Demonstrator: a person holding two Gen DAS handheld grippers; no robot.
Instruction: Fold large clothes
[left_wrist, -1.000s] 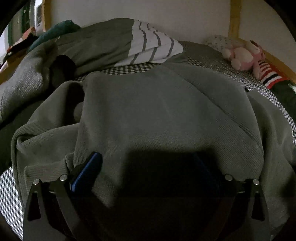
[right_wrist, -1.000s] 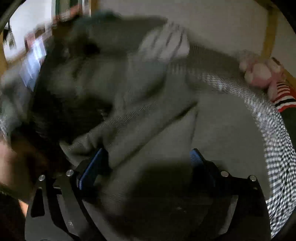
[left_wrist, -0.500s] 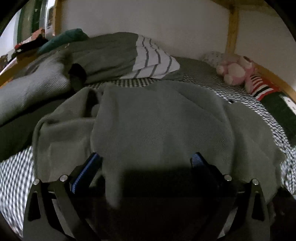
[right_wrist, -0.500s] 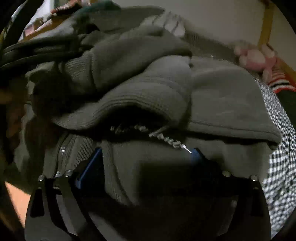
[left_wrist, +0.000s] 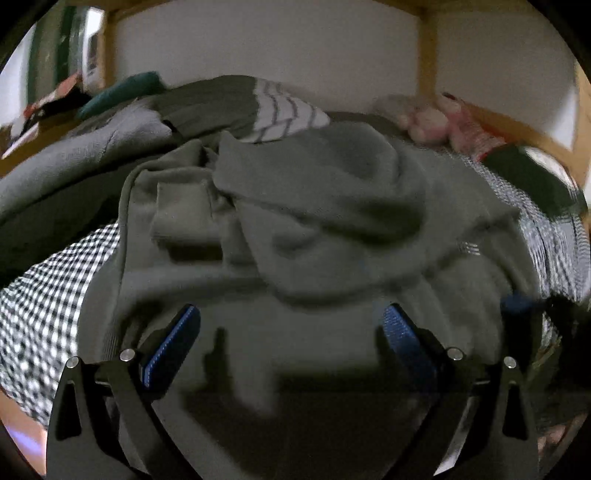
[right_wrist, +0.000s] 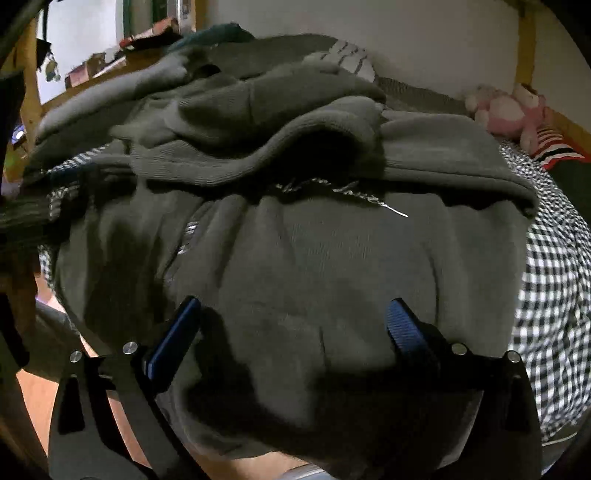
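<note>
So the grey hoodie was lying bunched up on the checked bedsheet, nowhere near a tidy fold yet. Working left to right:

Left gripper had its jaws spread wide, hovering low over the near hem with nothing pinched. From that view there was a loose cuff or sleeve end flopped over on the left side of the pile, and the hood section heaped up in the middle. That view was blurry, so I couldn't tell if the tips were actually touching the fabric.

Right gripper was also wide open, sitting over the near body panel of the hoodie, again holding nothing. The zipper peeked out under the rolled-over upper layer, so the front looked partly open and folded back on itself.

My take on doing this step well: don't try to fold it as is. I'd grab the bottom hem with both grippers well apart, one near each corner, and get only one layer in each pinch, since the thick knit will want to drag the layer under it along. Then pull toward the near edge of the bed to flatten the lump before tucking sleeves in. Watch the zipper side, it could snag. The pink plush toy and the pile of other clothes at the far end were well apart from it, so there was room.
</note>
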